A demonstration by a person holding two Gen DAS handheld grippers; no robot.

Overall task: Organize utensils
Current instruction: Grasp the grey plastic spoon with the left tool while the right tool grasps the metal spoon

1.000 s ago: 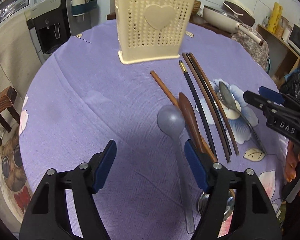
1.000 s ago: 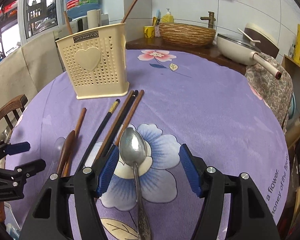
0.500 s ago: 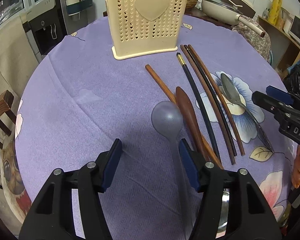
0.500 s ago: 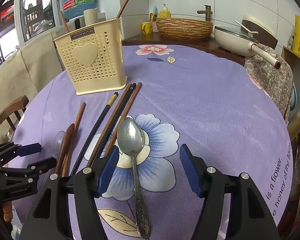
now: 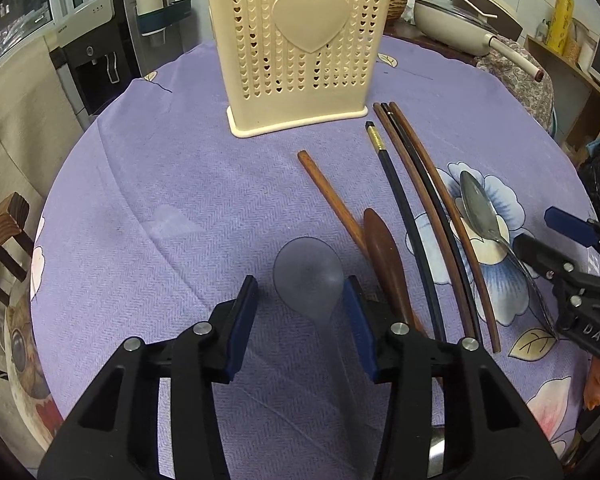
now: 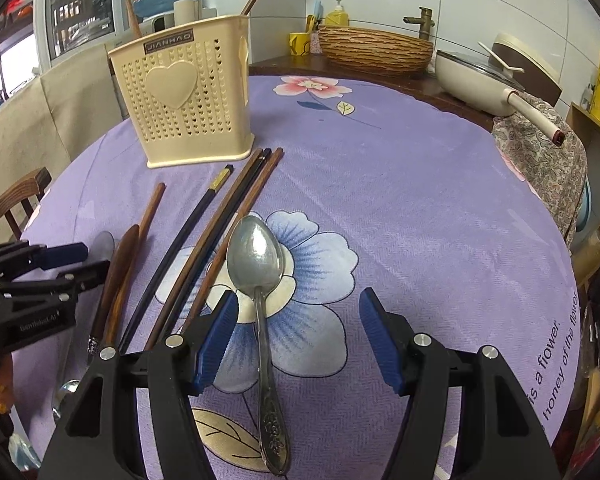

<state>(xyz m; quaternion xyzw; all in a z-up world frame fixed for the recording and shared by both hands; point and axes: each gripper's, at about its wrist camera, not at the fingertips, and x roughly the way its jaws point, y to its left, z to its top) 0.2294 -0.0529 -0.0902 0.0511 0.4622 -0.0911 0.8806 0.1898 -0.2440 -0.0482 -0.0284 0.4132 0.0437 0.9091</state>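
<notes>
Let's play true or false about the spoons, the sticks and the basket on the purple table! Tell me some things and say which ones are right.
1. The metal spoon lies on a blue flower on the cloth. True.
2. The basket has a star on its front. False: it has a heart.
3. The clear spoon has its bowl between the jaws of the left gripper. True; the jaws are closing.
4. The right gripper is lifting the metal spoon. False: the spoon lies flat on the cloth between open jaws.
5. All the chopsticks stand in the basket. False: several lie on the cloth.
</notes>
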